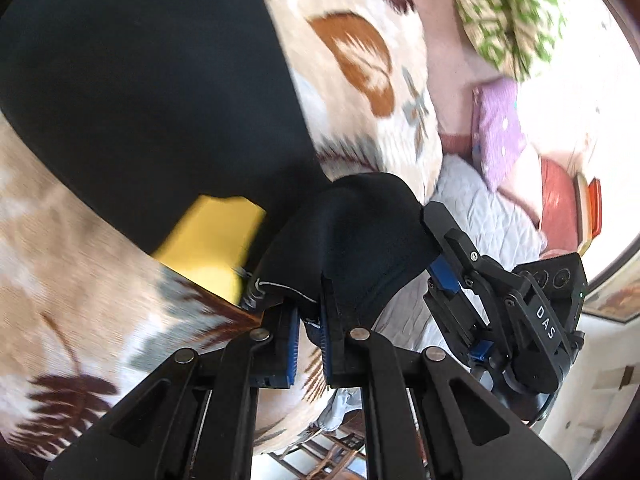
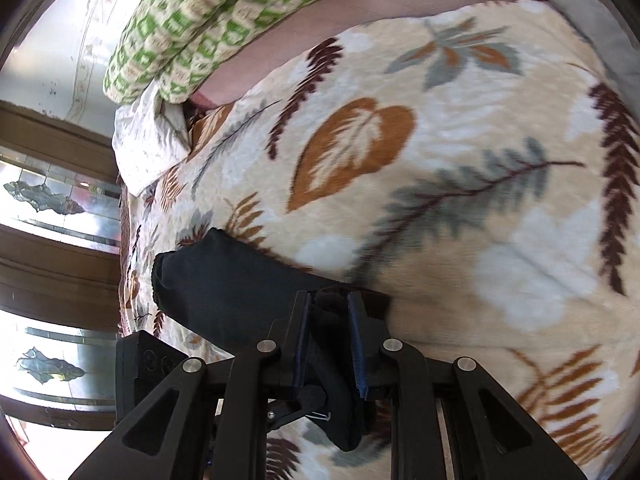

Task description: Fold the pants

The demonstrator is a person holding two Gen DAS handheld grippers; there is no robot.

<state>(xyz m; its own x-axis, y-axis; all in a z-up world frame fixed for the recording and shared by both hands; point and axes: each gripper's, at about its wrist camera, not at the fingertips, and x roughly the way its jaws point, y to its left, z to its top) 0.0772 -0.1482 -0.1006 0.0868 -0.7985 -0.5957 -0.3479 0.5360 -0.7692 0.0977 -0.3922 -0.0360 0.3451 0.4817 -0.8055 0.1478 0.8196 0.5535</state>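
The black pants [image 1: 152,96] lie on a leaf-patterned blanket [image 1: 360,60], with a yellow patch [image 1: 212,240] near their lower edge. My left gripper [image 1: 310,312] is shut on a bunched end of the pants [image 1: 352,240], lifted off the blanket. The right gripper [image 1: 472,276] appears in the left wrist view, just right of that bunch, touching the cloth. In the right wrist view my right gripper [image 2: 330,312] is shut on the black pants [image 2: 224,288], which trail left over the blanket [image 2: 440,160].
A green-and-cream patterned pillow [image 2: 208,20] lies at the head of the bed. A purple cloth [image 1: 500,128] and a grey quilt [image 1: 480,216] lie beside the blanket. Wood-framed glass doors [image 2: 52,208] stand past the bed's edge.
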